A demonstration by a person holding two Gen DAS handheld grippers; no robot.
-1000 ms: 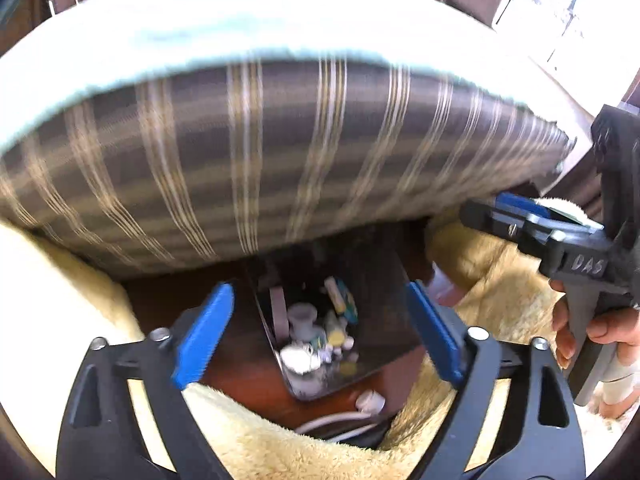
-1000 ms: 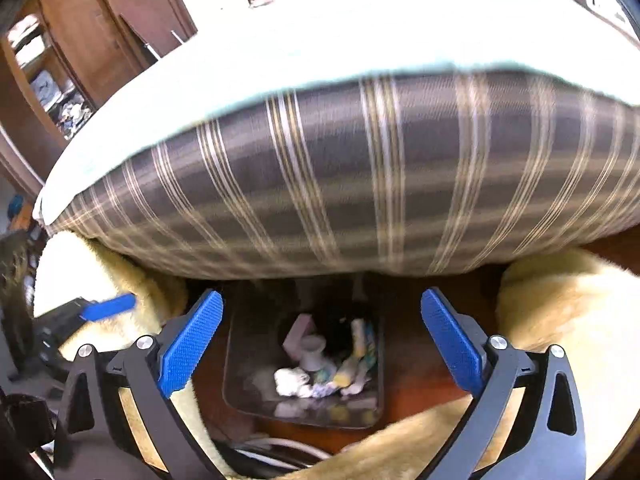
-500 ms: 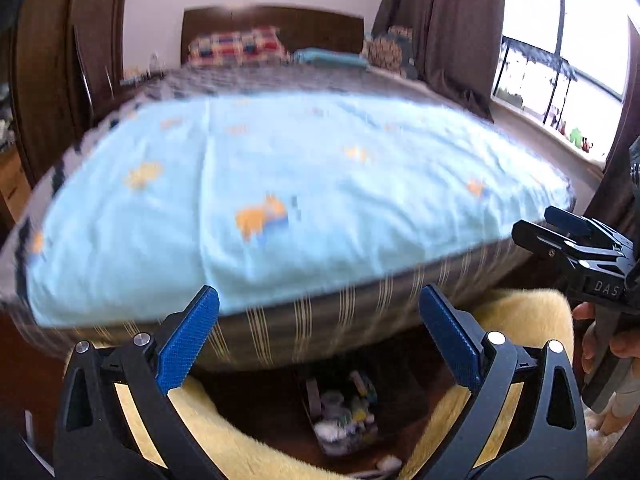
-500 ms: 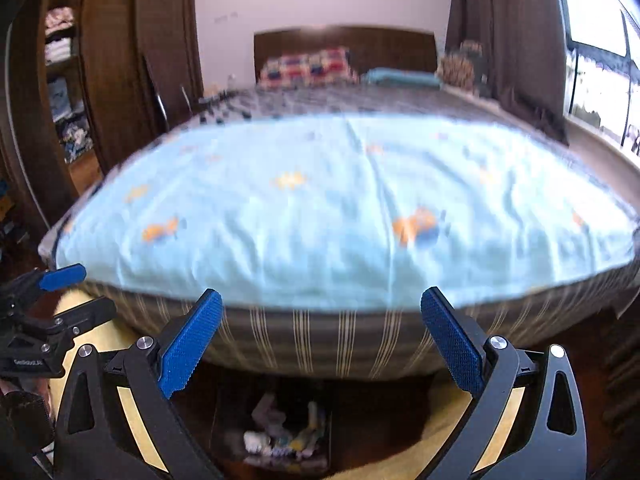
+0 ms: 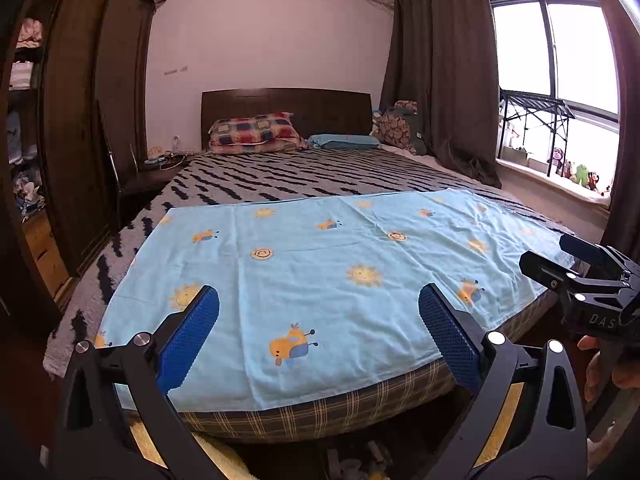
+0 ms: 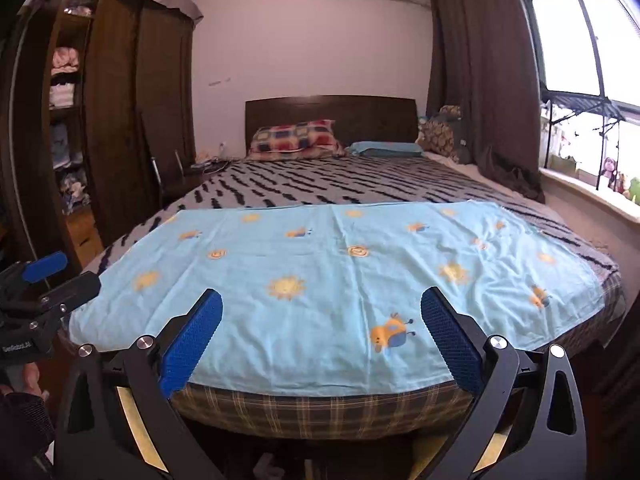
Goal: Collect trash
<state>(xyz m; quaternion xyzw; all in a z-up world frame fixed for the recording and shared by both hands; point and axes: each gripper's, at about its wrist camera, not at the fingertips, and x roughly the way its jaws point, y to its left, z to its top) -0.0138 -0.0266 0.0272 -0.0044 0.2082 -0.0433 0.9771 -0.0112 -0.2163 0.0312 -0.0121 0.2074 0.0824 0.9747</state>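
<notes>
1. Both cameras now sit higher than a second ago: the view that looked under the mattress at a bin of trash now looks across the top of the bed [image 5: 304, 176].
2. At left stands a dark wardrobe [image 6: 116, 120] with folded clothes on open shelves.
3. The left hand-held gripper [image 5: 318, 334] is held with its blue pads spread wide, nothing between them, over a light blue sheet [image 5: 320, 280] printed with suns.
4. The trash [image 5: 360, 466] shows only as pale scraps on the floor below the bed's foot, at the bottom edge.
5. The right hand-held gripper [image 6: 320, 338] is likewise spread apart and empty.
6. At right, brown curtains [image 6: 480, 80] frame a bright window [image 5: 560, 60].
</notes>
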